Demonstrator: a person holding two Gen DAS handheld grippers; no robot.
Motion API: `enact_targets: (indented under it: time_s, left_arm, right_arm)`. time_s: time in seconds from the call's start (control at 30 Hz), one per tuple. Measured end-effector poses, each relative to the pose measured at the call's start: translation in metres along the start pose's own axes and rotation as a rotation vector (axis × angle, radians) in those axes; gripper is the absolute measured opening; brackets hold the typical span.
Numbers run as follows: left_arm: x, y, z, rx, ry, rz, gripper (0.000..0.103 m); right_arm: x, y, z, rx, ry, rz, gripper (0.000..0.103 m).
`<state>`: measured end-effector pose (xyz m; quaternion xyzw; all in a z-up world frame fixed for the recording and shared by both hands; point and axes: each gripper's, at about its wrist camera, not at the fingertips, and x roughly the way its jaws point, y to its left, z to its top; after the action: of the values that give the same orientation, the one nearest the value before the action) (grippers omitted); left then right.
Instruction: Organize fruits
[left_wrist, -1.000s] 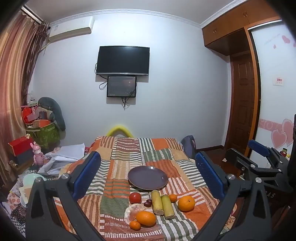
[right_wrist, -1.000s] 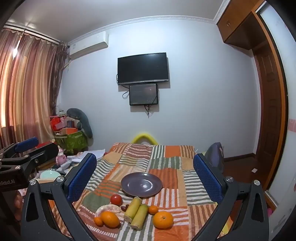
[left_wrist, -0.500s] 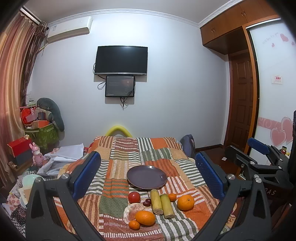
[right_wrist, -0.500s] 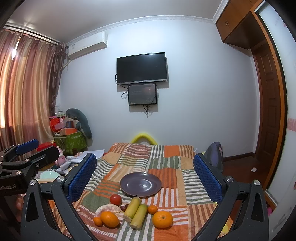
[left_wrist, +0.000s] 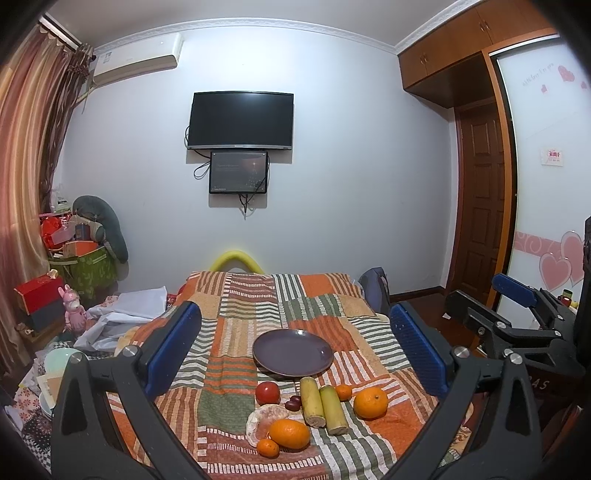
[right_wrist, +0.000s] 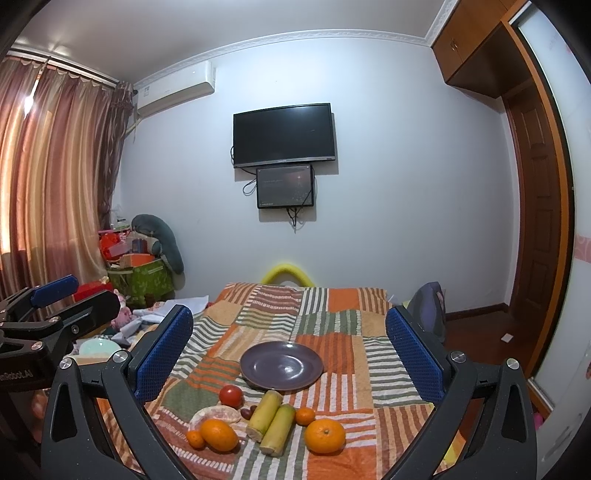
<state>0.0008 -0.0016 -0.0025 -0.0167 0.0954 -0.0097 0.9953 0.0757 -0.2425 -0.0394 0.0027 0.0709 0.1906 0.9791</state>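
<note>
So nothing's been picked up yet, this looks like the very start, just lining up over the pile. The fruit sits in a loose cluster on the striped patchwork bedspread, all of it just in front of the empty purple plate.

Going left to right in the left wrist view: the left gripper has its blue pads spread wide with nothing between them, hanging well back from the bed. Then the red tomato, and nearer the camera a peeled citrus with a big orange resting against it and a tiny mandarin touching that. A couple of dark little fruits sit in the middle, can't tell what they are. Next the two pale green stalk pieces lying side by side, a small mandarin right behind them, and a round orange on its own at the right end.

The right gripper is also wide open and empty, about the same distance out.

Best guess for the next move: one gripper drops down and forward onto an outer piece, probably the lone orange on the right since it's clear of everything, closes gently and lifts it onto the plate. The stalks would likely roll, so squeeze those across their width.
</note>
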Motion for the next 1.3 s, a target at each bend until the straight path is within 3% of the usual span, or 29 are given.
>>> enact_targets:
  time_s: [1.3]
  left_arm:
    - [0.0019,0.0037,-0.0011,-0.008,0.004,-0.001,0.103]
  right_arm:
    - [0.0006,0.0016,0.003,-0.001,-0.003,0.001,0.103]
